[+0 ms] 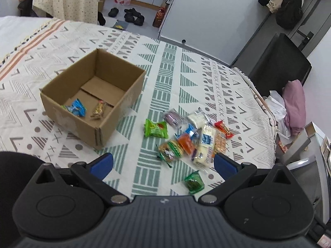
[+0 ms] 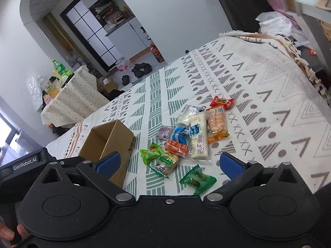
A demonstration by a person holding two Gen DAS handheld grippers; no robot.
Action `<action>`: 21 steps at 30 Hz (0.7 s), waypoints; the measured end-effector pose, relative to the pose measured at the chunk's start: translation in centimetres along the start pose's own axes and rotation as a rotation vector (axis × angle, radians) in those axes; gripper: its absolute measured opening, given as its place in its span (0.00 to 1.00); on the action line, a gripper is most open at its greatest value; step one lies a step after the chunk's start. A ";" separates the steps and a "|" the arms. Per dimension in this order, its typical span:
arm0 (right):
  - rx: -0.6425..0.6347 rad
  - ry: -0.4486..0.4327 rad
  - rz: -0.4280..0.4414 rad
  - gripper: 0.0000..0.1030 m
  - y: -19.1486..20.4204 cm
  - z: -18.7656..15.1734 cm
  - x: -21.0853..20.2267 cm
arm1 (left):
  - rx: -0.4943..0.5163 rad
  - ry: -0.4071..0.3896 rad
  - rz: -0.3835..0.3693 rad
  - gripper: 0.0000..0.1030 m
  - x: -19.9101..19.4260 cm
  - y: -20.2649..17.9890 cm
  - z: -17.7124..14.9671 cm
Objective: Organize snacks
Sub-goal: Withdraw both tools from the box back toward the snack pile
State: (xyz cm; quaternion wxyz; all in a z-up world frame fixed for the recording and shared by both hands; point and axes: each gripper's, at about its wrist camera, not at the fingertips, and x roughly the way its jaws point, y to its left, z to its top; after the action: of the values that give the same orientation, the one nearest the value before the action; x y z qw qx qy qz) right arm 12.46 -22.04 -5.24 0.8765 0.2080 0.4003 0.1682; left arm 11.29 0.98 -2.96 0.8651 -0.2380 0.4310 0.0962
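Observation:
An open cardboard box [image 1: 115, 107] sits on the patterned bedspread and holds a blue snack packet [image 1: 77, 107] and a gold one [image 1: 98, 110]. To its right lies a pile of several snacks [image 1: 190, 138], with a bright green packet [image 1: 155, 128] at its left and a dark green candy [image 1: 194, 182] nearest me. My left gripper [image 1: 163, 164] is open and empty, hovering short of the pile. My right gripper [image 2: 168, 163] is open and empty above the same pile [image 2: 190, 134], with the dark green candy [image 2: 198, 179] between its fingers' span and the box [image 2: 122, 144] at its left.
The bedspread [image 1: 186, 72] covers a bed. A black chair [image 1: 279, 62] and pink clothes [image 1: 293, 105] stand past the right edge. A cloth-draped table [image 2: 72, 99] with bottles, and shoes [image 1: 132, 15] on the floor, lie beyond the far edge.

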 end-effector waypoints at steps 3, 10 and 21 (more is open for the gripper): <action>-0.003 0.013 -0.020 1.00 0.0 -0.2 -0.1 | -0.001 0.009 -0.016 1.00 -0.5 -0.1 -0.2; 0.013 0.028 -0.043 1.00 0.8 -0.4 0.0 | -0.014 -0.009 -0.027 1.00 -2.1 1.2 -0.5; 0.015 0.030 -0.105 1.00 2.2 -0.6 -1.7 | -0.036 -0.020 -0.032 1.00 -3.4 1.3 -1.5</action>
State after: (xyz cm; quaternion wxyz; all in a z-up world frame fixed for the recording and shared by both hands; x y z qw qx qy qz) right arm 10.67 -20.79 -3.35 0.8765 0.1907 0.4249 0.1219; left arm 7.65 1.50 -1.44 0.8664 -0.2597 0.4164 0.0924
